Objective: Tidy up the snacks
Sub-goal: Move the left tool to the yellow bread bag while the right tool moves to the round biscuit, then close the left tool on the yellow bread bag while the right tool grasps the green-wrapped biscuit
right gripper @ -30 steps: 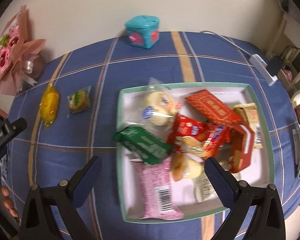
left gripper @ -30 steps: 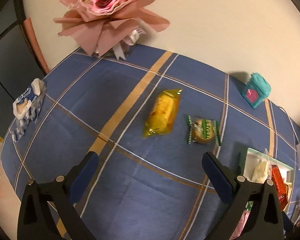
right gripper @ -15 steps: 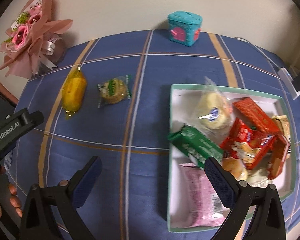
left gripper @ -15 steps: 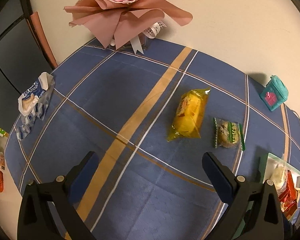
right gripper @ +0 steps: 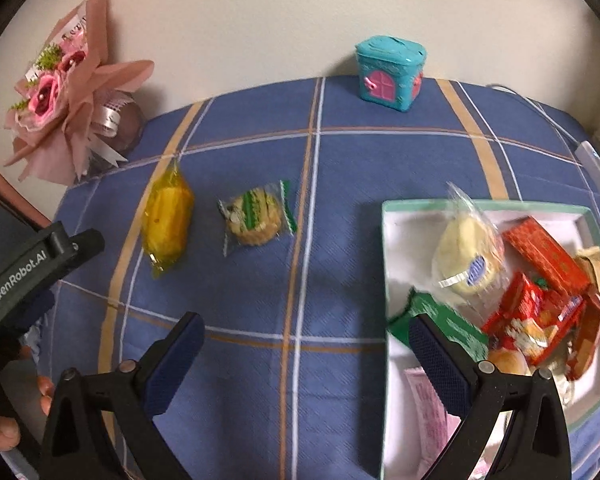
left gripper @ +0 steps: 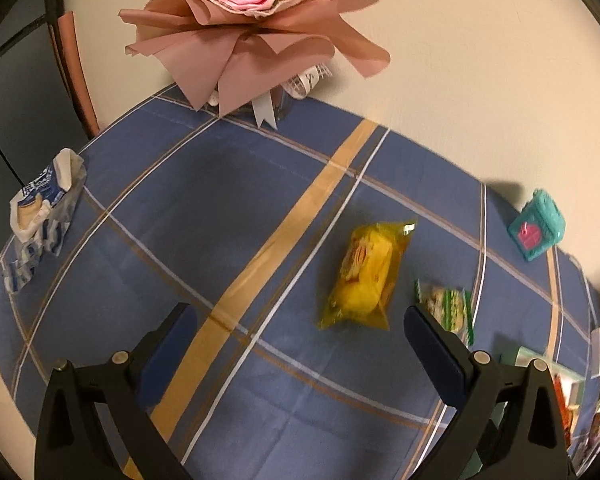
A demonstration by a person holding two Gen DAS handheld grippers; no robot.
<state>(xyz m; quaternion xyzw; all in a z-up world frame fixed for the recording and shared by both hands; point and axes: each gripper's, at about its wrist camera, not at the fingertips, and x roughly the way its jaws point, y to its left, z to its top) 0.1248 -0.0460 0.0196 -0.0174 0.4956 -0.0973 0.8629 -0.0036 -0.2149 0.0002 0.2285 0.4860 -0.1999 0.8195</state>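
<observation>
1. At the far left of the right wrist view, the left tool [right gripper: 40,256] carries the readable label "GenRobot.AI" on its black body; in its own view the left tool [left gripper: 300,332] is released, its blue-padded fingers [left gripper: 168,352] spread wide above the tabletop [left gripper: 180,208] and holding nothing.
2. A blue-and-white packet [left gripper: 40,220] lies at the tabletop's left edge; its print is too blurred to read.
3. A pink rose bouquet [right gripper: 60,96] stands at the back left against the wall, a tag among the flowers bearing lettering that cannot be made out.
4. The yellow snack pack [right gripper: 168,220] lies on the blue plaid cloth, its red label unreadable.
5. Just beside it to the right lies the green-striped cookie pack [right gripper: 254,218], apart from it.
6. A teal house-shaped box [right gripper: 390,74] with a pink door sits at the back.
7. The right tool [right gripper: 300,352] is released, empty, hovering over the cloth.
8. The green-rimmed tray [right gripper: 384,248] on the right holds a round pale bun pack [right gripper: 464,256], a red box [right gripper: 544,252], a green pack [right gripper: 452,324] and a pink pack [right gripper: 428,408]; their writing is illegible.
</observation>
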